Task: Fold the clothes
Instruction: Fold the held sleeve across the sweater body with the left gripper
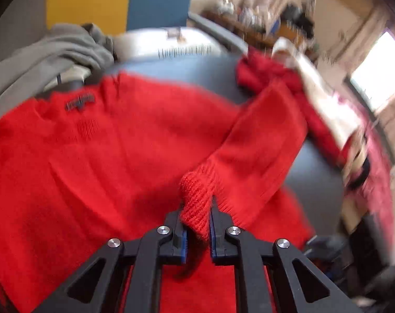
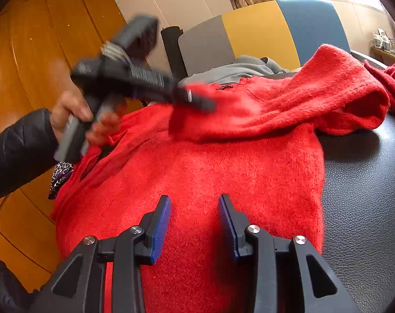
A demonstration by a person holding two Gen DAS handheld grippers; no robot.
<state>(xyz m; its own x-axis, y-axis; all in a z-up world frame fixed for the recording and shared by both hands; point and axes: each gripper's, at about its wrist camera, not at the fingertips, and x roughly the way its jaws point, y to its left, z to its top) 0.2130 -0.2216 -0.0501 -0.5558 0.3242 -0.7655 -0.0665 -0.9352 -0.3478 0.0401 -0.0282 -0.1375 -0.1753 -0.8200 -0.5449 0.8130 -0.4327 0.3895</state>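
A red knit sweater (image 1: pixel 106 156) lies spread on a dark grey leather surface (image 1: pixel 317 172), neck label at the far left. My left gripper (image 1: pixel 197 216) is shut on the ribbed cuff (image 1: pixel 197 195) of its sleeve (image 1: pixel 262 135) and holds it lifted over the body. In the right wrist view the sweater (image 2: pixel 197 182) fills the middle, and the left gripper (image 2: pixel 208 105) shows blurred, holding the sleeve (image 2: pixel 315 99) across the chest. My right gripper (image 2: pixel 195 221) is open and empty just above the sweater's lower body.
A grey garment (image 1: pixel 48 52) lies heaped at the far edge, also in the right wrist view (image 2: pixel 239 69). More red and white fabric (image 1: pixel 328 109) sits at the right. A yellow and blue backrest (image 2: pixel 283 28) stands behind. Wooden floor (image 2: pixel 28 52) lies to the left.
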